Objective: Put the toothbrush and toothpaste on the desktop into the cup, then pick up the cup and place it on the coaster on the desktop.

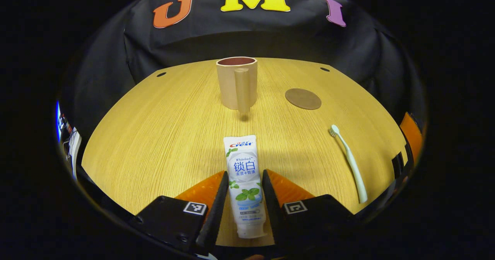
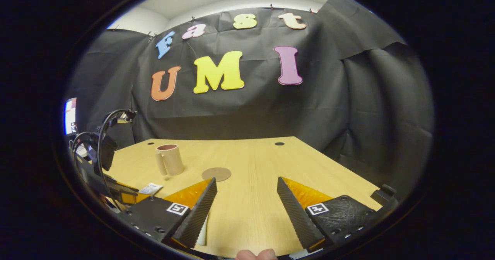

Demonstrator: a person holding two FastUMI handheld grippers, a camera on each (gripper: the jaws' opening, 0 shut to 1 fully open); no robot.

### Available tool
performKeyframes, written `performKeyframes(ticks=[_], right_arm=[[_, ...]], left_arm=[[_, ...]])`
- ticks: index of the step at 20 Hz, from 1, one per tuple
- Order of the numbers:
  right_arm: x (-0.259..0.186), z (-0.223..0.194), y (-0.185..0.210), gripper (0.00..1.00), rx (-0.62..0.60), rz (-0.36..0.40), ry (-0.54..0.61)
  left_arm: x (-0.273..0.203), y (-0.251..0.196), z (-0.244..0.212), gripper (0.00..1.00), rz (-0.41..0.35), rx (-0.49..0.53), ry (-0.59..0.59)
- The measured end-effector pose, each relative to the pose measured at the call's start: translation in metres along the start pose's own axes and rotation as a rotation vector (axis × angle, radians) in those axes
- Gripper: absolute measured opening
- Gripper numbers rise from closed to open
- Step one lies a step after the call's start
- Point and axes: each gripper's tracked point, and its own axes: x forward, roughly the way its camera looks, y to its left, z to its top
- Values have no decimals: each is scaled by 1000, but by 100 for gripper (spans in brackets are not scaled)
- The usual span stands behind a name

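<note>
A white toothpaste tube [image 1: 243,175] lies flat on the wooden table [image 1: 154,144], pointing toward the cup. My left gripper [image 1: 244,173] straddles its lower half, with a finger close on each side and a slight gap at the right tip; it is open. A beige cup [image 1: 236,82] with its handle facing me stands upright behind the tube. The round brown coaster [image 1: 303,98] lies to its right, and the white toothbrush [image 1: 350,161] lies nearer, at the right. My right gripper [image 2: 247,192] hovers open over bare table [image 2: 251,213]. Cup [image 2: 170,159], coaster [image 2: 216,173] and tube tip [image 2: 151,189] sit to its left.
Black cloth walls close off the back and right of the table. Two small holes [image 1: 161,74] [image 1: 325,69] mark its far corners. In the right gripper view, a stand with cables [image 2: 102,144] and a lit screen [image 2: 70,117] sit off the left edge.
</note>
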Motion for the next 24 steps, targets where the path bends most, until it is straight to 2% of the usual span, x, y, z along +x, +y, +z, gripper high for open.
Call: performKeyframes(ticks=[2,4,5,6,7,8,11,12,13,16,17,22,23,24], right_arm=[[1,-1,6,92,-2,10,3],[0,-2,12,92,-2,30,3],[1,-2,14,92,1,38,5],[2,-4,15,94,4,43,8],[3,-4,15,92,7,45,12],[5,-4,15,92,12,45,14],[8,-7,21,94,17,49,29],[9,-10,25,94,10,60,39],[11,-15,30,92,1,73,58],[21,-34,44,92,0,95,139],[24,-41,50,95,-4,99,169],[45,-75,68,95,-68,81,313],[47,-79,70,95,-70,78,337],[49,-84,70,96,-76,71,356]], left_arm=[[1,0,2,50,-5,-11,-9],[2,0,5,48,-18,-47,-28],[2,0,5,51,-31,-71,-33],[1,0,6,45,-39,-89,-40],[-1,0,7,48,-41,-100,-47],[-3,1,8,42,-43,-103,-58],[-14,3,22,41,-36,-88,-111],[-19,3,26,46,-42,-85,-126],[-23,3,29,41,-47,-83,-139],[-37,3,44,41,-53,-82,-199],[-43,4,51,41,-53,-80,-222],[-68,16,83,41,-28,-71,-334],[-72,22,91,46,-20,-72,-357],[-75,27,99,41,-14,-74,-379]])
